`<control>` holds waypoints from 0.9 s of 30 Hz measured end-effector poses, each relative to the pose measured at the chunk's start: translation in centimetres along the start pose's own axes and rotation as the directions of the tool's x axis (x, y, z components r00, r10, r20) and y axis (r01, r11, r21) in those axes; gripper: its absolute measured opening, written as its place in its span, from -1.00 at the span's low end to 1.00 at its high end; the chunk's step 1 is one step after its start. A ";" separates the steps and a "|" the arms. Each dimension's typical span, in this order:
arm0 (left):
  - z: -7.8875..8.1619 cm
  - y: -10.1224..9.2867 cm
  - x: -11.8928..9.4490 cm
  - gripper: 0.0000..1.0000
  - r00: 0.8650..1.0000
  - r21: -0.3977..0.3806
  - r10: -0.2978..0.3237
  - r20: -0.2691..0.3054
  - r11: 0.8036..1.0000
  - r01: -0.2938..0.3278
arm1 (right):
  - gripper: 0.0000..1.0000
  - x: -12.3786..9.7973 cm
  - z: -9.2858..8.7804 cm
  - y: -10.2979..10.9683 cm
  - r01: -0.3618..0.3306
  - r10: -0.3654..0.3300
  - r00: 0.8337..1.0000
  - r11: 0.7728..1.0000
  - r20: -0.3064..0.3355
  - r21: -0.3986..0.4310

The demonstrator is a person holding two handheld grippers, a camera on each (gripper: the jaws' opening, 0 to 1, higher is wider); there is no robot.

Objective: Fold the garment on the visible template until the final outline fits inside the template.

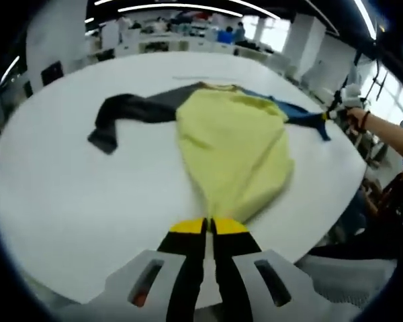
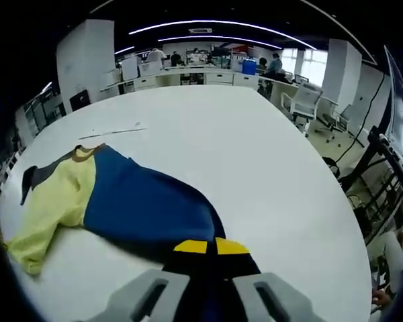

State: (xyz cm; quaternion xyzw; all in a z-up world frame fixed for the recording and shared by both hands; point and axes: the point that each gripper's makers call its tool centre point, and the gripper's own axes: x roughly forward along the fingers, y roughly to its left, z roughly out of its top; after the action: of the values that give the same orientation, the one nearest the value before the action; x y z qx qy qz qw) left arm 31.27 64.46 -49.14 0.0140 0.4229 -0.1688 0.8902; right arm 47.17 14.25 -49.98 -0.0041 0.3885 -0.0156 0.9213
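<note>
A garment lies spread on the white table (image 1: 67,201), with a yellow body (image 1: 232,144), a dark grey sleeve (image 1: 121,117) and a blue sleeve (image 1: 299,114). My left gripper (image 1: 209,226) is shut on the bottom hem of the yellow body, its yellow-tipped jaws pressed together. In the right gripper view the blue sleeve (image 2: 144,201) runs from the yellow body (image 2: 57,198) down into my right gripper (image 2: 211,246), which is shut on the sleeve's end. That right gripper (image 1: 332,114) also appears in the left gripper view, held by a person's hand (image 1: 358,119). A thin faint line (image 2: 114,132) marks the table beyond the collar.
The table's edge (image 1: 336,201) curves close on the right, where the person's sleeve (image 1: 399,201) is. Bare tabletop (image 2: 255,154) stretches beyond the garment. Desks and office chairs (image 2: 302,100) stand past the far edge, and a stand (image 2: 389,168) is at the right.
</note>
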 end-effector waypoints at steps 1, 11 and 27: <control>-0.3 0.3 0.1 -0.99 1.000 0.035 0.016 -0.026 0.999 -0.015 | -1.00 0.1 0.0 0.0 0.000 0.000 1.000 1.000 0.003 0.003; 3.1 -2.1 0.7 -0.62 0.997 0.138 -0.044 0.070 0.990 0.034 | -0.35 -1.0 0.7 1.1 -0.041 0.042 0.998 0.999 0.047 -0.022; 6.9 -11.6 2.4 -0.56 0.933 0.256 -0.343 0.112 0.917 0.306 | 0.54 -4.3 1.2 6.5 -0.223 0.229 0.967 0.973 0.109 -0.067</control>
State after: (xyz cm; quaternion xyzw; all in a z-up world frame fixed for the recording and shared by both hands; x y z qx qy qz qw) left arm 34.17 51.66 -45.12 0.0354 0.3261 -0.3636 0.8719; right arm 45.16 20.90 -46.22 0.0140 0.3326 0.1003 0.9376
